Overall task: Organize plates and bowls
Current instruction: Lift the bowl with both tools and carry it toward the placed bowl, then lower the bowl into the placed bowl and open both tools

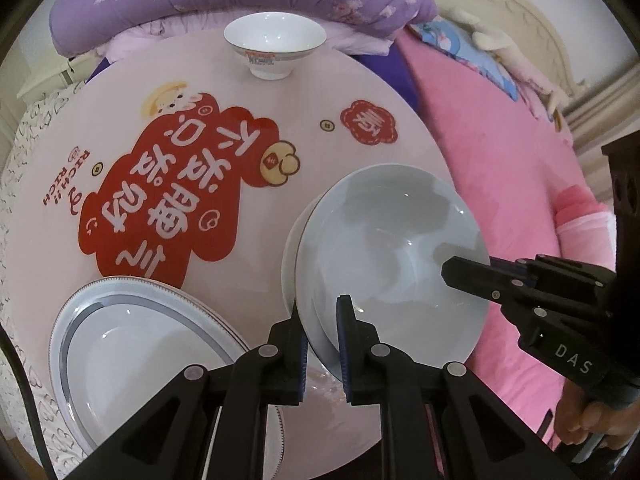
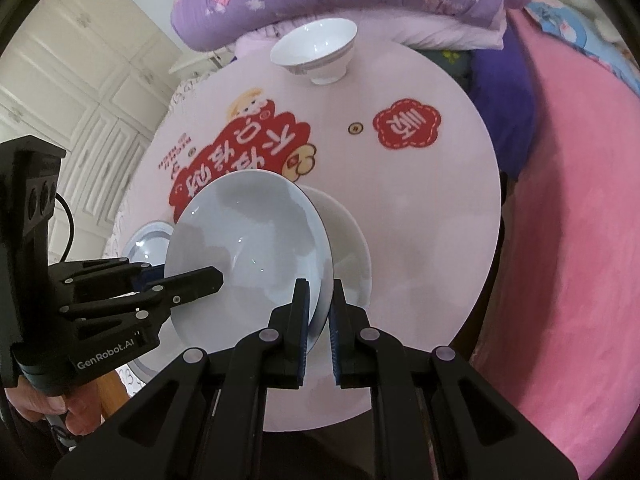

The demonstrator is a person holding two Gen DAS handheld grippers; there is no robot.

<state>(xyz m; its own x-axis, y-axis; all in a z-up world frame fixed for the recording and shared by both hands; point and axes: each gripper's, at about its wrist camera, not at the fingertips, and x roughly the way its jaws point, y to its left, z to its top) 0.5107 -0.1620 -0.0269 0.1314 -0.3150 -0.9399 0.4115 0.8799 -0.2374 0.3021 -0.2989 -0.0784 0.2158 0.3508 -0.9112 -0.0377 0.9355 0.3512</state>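
My left claw (image 1: 322,312) and right claw (image 2: 320,300) clamped on opposite rims of a white plate (image 1: 384,248), second plate (image 2: 348,236) beneath mostly hidden, rimmed plate (image 1: 132,344) cut off near left.

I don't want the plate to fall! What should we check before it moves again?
1. Left gripper pinching the plain plate rim: ok.
2. Right gripper pinching the opposite rim: ok.
3. Plate level: not ok, it looks tilted.
4. Another plate underneath, touching or not: cannot tell.
5. Banded plate out of the way: ok.
6. Small bowl far across the table: ok.
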